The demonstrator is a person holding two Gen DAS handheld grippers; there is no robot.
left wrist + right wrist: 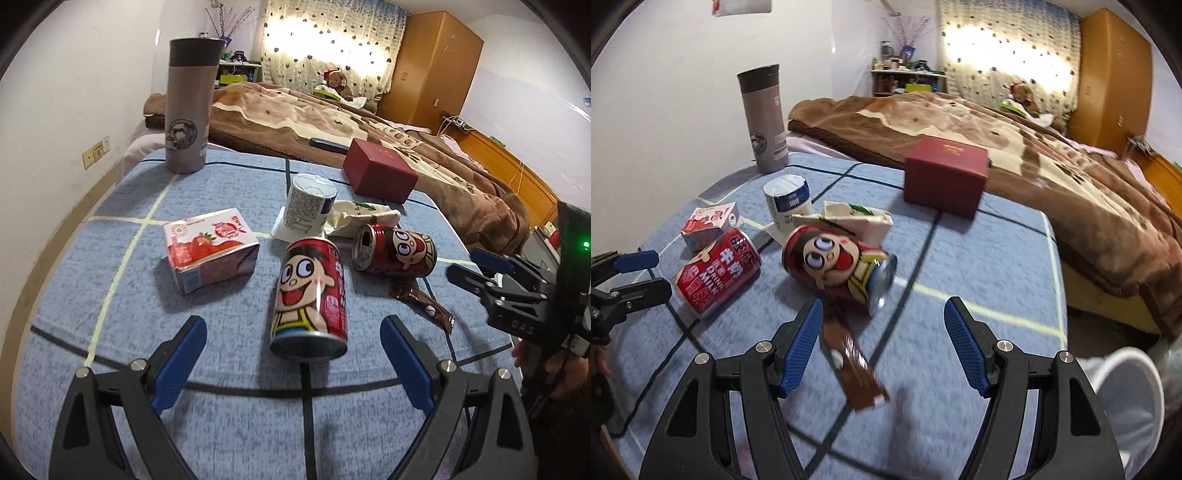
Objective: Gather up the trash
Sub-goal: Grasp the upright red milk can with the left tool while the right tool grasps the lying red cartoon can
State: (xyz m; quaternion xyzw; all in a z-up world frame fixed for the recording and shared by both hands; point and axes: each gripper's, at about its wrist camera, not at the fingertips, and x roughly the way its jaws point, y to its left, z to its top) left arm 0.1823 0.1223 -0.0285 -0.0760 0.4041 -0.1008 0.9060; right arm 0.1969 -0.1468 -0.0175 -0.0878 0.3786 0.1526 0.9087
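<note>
Two red cartoon cans on the blue checked cloth: near can [310, 295] lying with its base toward the left gripper [293, 354], far can [395, 251] on its side with open mouth toward the left edge. One white-and-blue can [310, 203] upright behind them. One strawberry milk carton [210, 251] toward the left edge. One crumpled cream carton [364, 218] just beside the far can. One brown wrapper [849, 354] flat near the front edge. One grey tumbler [190, 107] upright at the far left corner. One dark red box [380, 170] at the far edge by the blanket. One white bin [1123, 387] off the right front corner.

Left gripper angled down over the front edge, jaws apart, nothing between the pads; near can just ahead of the fingertips, centred, not touching. Right gripper [882, 343] angled down likewise, jaws wide, empty; wrapper under and between its fingers [801, 343], closer to the left one, far can just beyond the tips. Contact with the wrapper unclear, view blurred.
</note>
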